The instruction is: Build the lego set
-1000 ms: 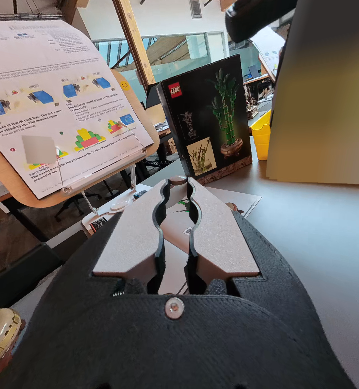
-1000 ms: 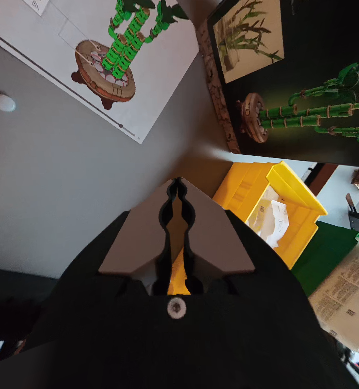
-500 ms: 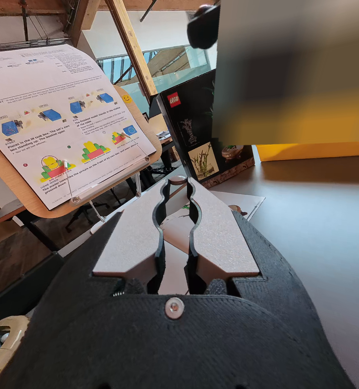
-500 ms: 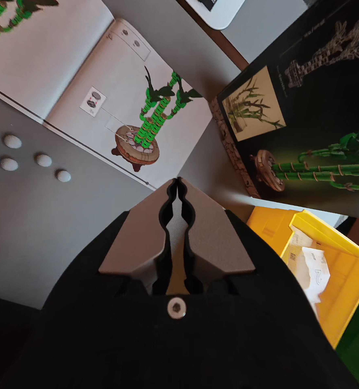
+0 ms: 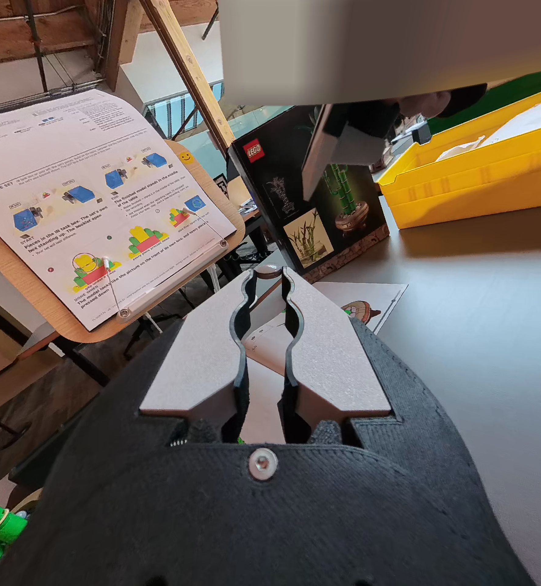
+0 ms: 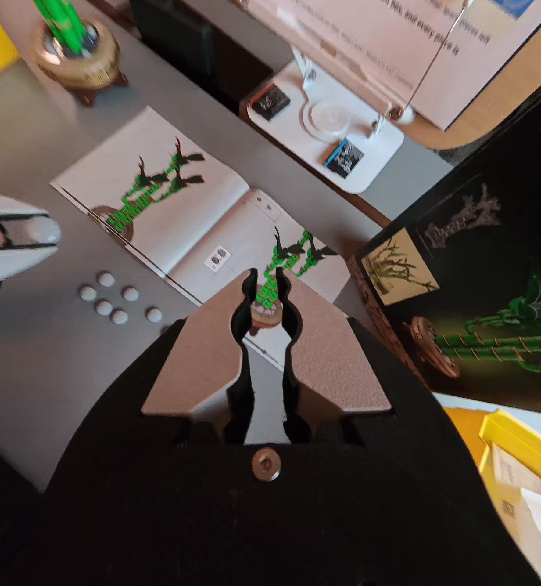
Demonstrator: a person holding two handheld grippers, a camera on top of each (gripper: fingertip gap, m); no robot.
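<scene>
- Six small white round pieces [image 6: 117,301] lie loose on the grey table [image 6: 57,364], just beside the open instruction booklet [image 6: 180,228]; motion blur softens them, so their exact shape is hard to tell.
- The left gripper [image 5: 268,272] pinches a small brownish round piece [image 5: 268,271] at its very tips. Only the piece's upper edge shows between the fingers.
- In the right wrist view that gripper enters at the left edge, cut off and blurred, with a dark lump between its tips.
- The right gripper [image 6: 264,273] hangs above the booklet with a narrow gap between its fingers and nothing in it; the printed bamboo picture shows through the gap.
- The built model, a tan pot with green bamboo stalks [image 6: 72,50], stands on the table at the top left of the right wrist view. Its stalks are cut off by the frame edge and smeared by blur. In the left wrist view only a few green segments show at the bottom left corner.
- The black set box [image 5: 313,203] stands upright beyond the booklet, partly hidden by the right gripper in front of it.
- A yellow bin [image 5: 472,177] sits to the box's right, its contents mostly out of frame.
- A sheet on a tilted wooden stand [image 5: 98,203] rises behind the table's far edge.
</scene>
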